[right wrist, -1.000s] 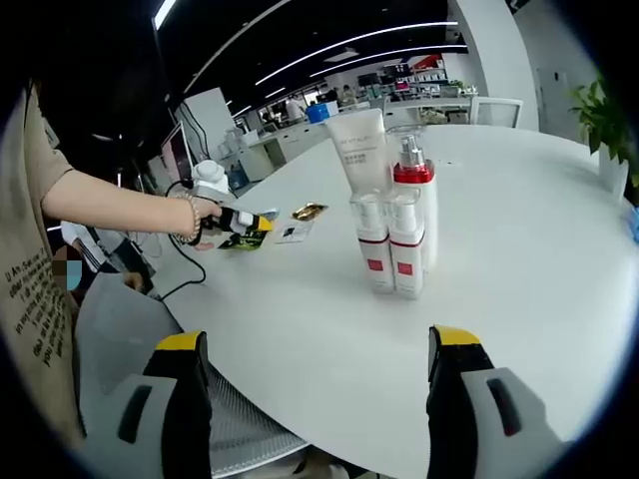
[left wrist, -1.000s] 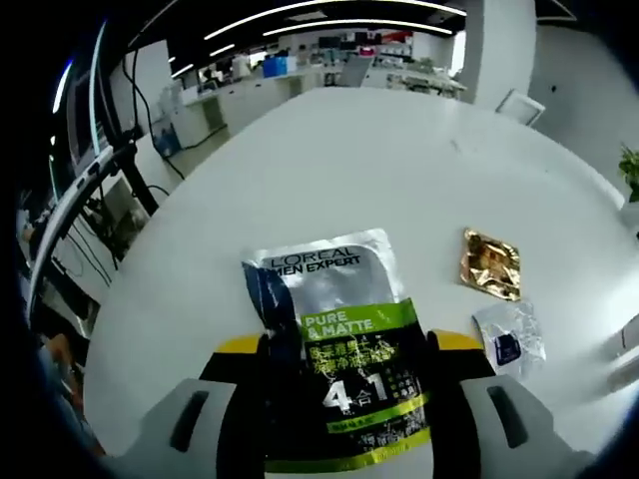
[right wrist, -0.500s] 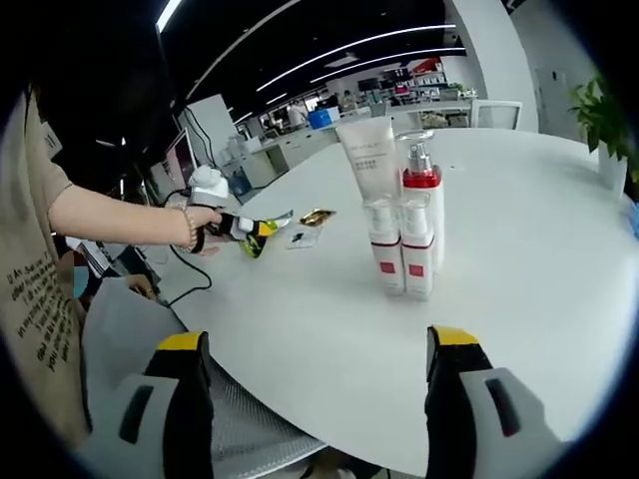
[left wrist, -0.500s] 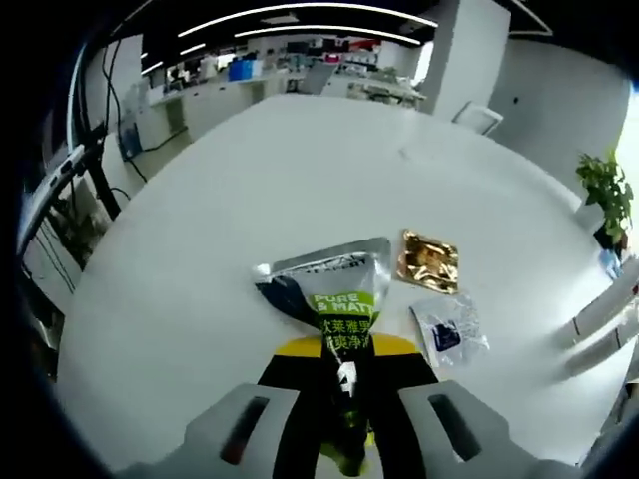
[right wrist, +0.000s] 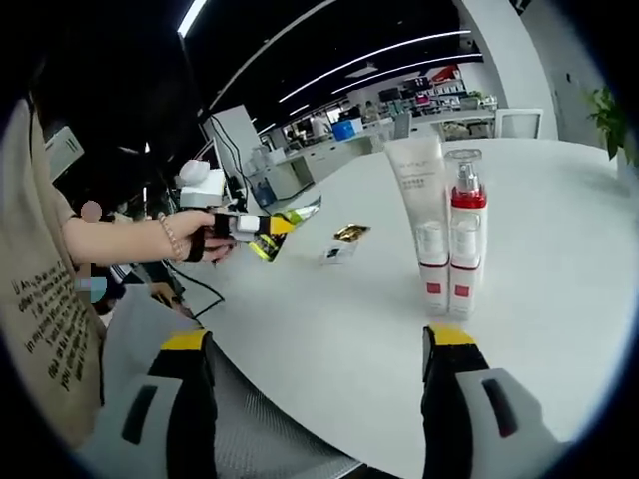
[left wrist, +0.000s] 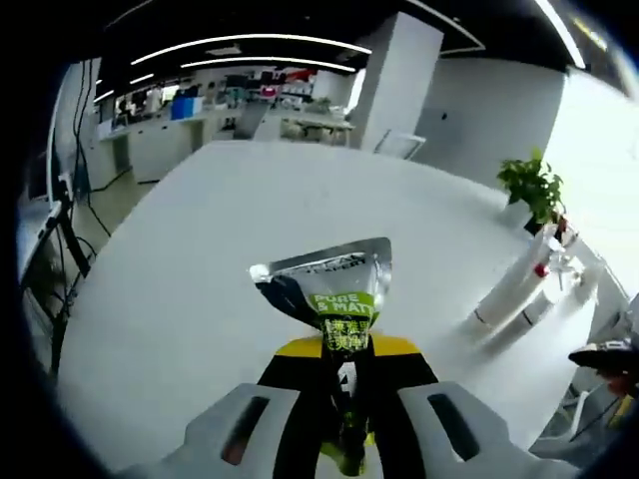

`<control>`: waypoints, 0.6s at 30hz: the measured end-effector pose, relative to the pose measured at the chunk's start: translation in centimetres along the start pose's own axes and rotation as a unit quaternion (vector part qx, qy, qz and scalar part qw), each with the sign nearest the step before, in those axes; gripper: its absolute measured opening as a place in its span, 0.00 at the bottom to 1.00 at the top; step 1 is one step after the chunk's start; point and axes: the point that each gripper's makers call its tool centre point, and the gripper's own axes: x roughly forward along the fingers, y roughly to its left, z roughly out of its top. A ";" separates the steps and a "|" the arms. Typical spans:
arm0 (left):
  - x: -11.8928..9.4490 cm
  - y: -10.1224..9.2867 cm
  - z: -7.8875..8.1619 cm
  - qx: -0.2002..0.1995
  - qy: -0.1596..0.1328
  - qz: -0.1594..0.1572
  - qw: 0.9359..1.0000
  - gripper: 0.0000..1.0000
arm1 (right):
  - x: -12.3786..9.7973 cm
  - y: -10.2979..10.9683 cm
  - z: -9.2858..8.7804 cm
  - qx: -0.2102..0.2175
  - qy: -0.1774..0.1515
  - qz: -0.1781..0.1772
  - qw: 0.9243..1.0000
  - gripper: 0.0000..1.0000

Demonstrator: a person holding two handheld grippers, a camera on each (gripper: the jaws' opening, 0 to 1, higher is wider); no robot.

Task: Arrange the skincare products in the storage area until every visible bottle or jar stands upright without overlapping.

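Note:
My left gripper (left wrist: 344, 351) is shut on a silver and green face-wash sachet (left wrist: 327, 291), held in the air above the white table (left wrist: 200, 249). In the right gripper view a hand holds that left gripper (right wrist: 245, 228), and the sachet (right wrist: 292, 222) sticks out toward the bottles. A white tube (right wrist: 416, 200), a red-capped pump bottle (right wrist: 465, 215) and two small red-labelled bottles (right wrist: 435, 271) stand upright in a tight group. The same bottle group (left wrist: 519, 289) lies at the right of the left gripper view. My right gripper (right wrist: 318, 344) is open, low at the table's near edge, holding nothing.
A gold sachet (right wrist: 349, 233) and a small clear sachet (right wrist: 336, 252) lie flat on the table (right wrist: 329, 329) between the left gripper and the bottles. A potted plant (left wrist: 534, 185) stands past the table's far side. A person's arm (right wrist: 120, 239) reaches in from the left.
The left gripper has lifted the sachet off the table and swung toward the bottles, which have come into its view. The right gripper stays open and has shifted slightly.

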 end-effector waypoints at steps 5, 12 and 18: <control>-2.3 -3.1 0.9 0.021 -0.021 -0.042 0.999 0.10 | 0.2 1.0 1.3 0.000 -0.019 0.019 1.000 0.83; -5.4 -7.0 1.3 0.047 -0.041 -0.093 0.994 0.10 | 0.9 3.1 3.7 0.002 -0.052 0.058 0.997 0.80; -7.2 -9.1 0.9 0.062 -0.043 -0.126 0.989 0.11 | 1.3 4.7 5.4 0.022 -0.078 0.085 0.993 0.79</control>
